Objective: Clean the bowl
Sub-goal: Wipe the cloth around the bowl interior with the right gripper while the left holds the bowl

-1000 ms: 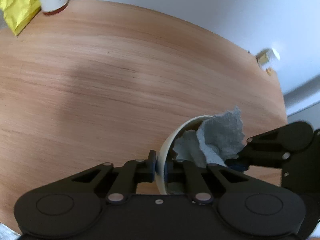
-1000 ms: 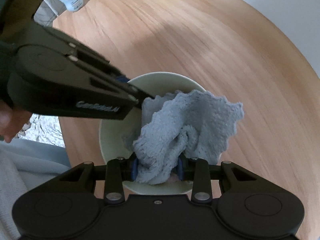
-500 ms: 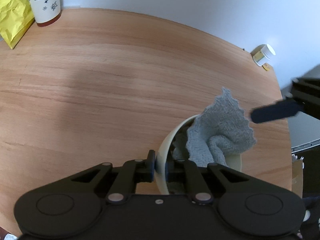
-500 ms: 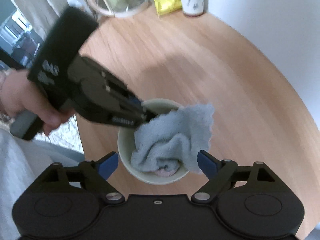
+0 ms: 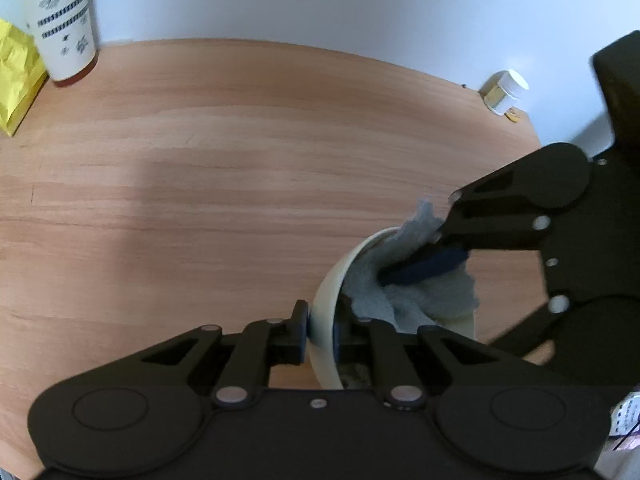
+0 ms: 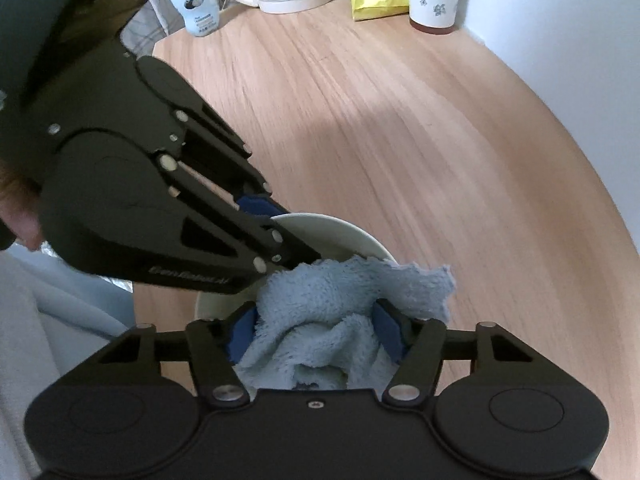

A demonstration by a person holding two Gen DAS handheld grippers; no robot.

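Bowl (image 5: 326, 312) sits near the table's (image 5: 240, 168) right-hand near edge, cream-coloured, with the blue-grey cloth (image 6: 340, 304) bunched inside it and spilling over the rim.

Far left corner: a yellow bag (image 5: 16, 80) and a patterned paper cup (image 5: 60, 20) stand against the wall, well apart from the work. They play no part.

Your left gripper (image 5: 320, 330) is clamped on the bowl's rim, one pad outside the wall and one inside. It has kept that grip over the last second without shifting, so the bowl is steadied.

Your right gripper (image 6: 314, 336) is where the change lies. A second ago it pinched the cloth tight; half a second ago it stood wide and lifted clear, the cloth lying loose in the bowl. Now it is back down and its jaws are closing, the cloth bunched between the blue pads (image 6: 242, 334), which already touch it on both sides. Judgement: you have let go to take a fresh hold on the cloth, not finished wiping.

Far right corner: a small white-capped jar (image 5: 505, 94) stands at the table's edge, untouched.

Whether the bowl's inside is clean cannot be told; the cloth covers it. Expect more wiping once the hold is firm.
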